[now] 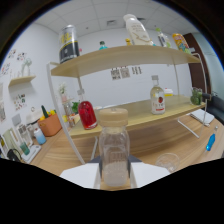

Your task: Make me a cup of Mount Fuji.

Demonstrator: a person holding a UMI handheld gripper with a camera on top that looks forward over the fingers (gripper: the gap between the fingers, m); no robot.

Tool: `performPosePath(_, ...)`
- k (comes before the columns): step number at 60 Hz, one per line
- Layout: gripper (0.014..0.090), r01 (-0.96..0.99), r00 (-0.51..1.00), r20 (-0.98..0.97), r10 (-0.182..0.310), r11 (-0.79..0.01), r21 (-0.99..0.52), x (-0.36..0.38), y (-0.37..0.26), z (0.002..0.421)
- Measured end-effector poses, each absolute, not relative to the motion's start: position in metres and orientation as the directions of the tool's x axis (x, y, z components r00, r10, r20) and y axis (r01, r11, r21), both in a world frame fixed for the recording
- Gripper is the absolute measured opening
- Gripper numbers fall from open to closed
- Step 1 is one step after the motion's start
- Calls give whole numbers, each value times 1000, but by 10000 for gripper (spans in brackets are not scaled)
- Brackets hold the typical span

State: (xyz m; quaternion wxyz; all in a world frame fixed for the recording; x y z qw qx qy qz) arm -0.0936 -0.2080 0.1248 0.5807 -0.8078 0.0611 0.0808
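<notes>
A clear bottle (114,150) with a beige cap stands upright between my gripper's (115,165) two white fingers (80,175). Their grey pads (96,161) press on both of its sides, so the gripper is shut on it. Beyond the bottle is a two-level wooden shelf (130,54). Its lower board carries a round bottle of red liquid (87,114) and a clear bottle with a red label (157,99). A clear glass cup (167,161) stands on the wooden table just right of the fingers.
The top board holds a black and yellow can (69,45), a white bottle (137,30) and packets (180,42). A green jar (196,95) stands at the lower board's right end. An orange pot (50,125), small jars (25,140) and a blue item (210,142) sit on the table.
</notes>
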Motion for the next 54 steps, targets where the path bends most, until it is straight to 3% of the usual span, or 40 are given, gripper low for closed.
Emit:
performPosePath(15,397,-38,998,-51,21,-403,-914,-97,-201,69)
performPosePath(35,421,-29,998,-52,37,-473,-881,-104,-206,40)
performPosePath(54,446,16,998,-15,60,-483,-876,-106,-226,35)
